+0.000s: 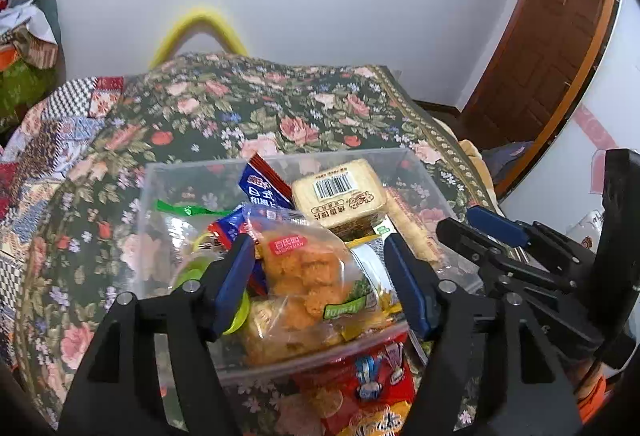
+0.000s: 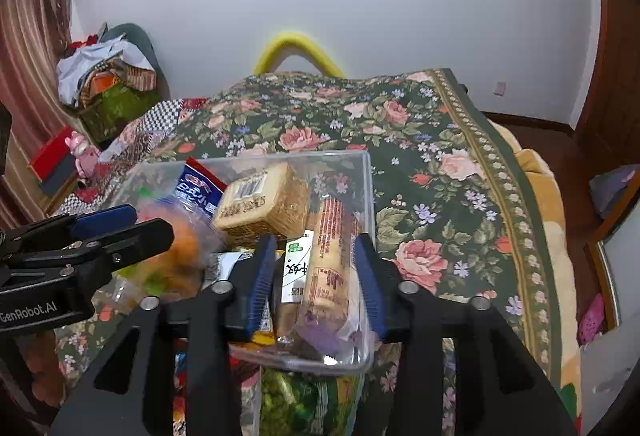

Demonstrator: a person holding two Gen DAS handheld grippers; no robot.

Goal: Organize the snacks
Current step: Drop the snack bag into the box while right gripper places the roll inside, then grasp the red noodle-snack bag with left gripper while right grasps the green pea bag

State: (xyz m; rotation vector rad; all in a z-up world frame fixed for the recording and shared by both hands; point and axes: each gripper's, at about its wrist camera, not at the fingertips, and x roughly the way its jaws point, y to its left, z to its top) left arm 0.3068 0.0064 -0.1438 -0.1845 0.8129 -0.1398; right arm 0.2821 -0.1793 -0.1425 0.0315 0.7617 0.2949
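Fingers (image 1: pixel 236 268) of both grippers parted — hovering over snacks in bin (image 1: pixel 280 159).

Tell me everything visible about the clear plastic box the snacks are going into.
The clear plastic box is rectangular, lidless, with thin see-through walls and rounded corners. It sits upright on the flowered bedspread, filled nearly to the rim with snack packets. A long biscuit pack lies along its right wall, a barcoded cracker pack at the back. More packets lie outside its near wall.
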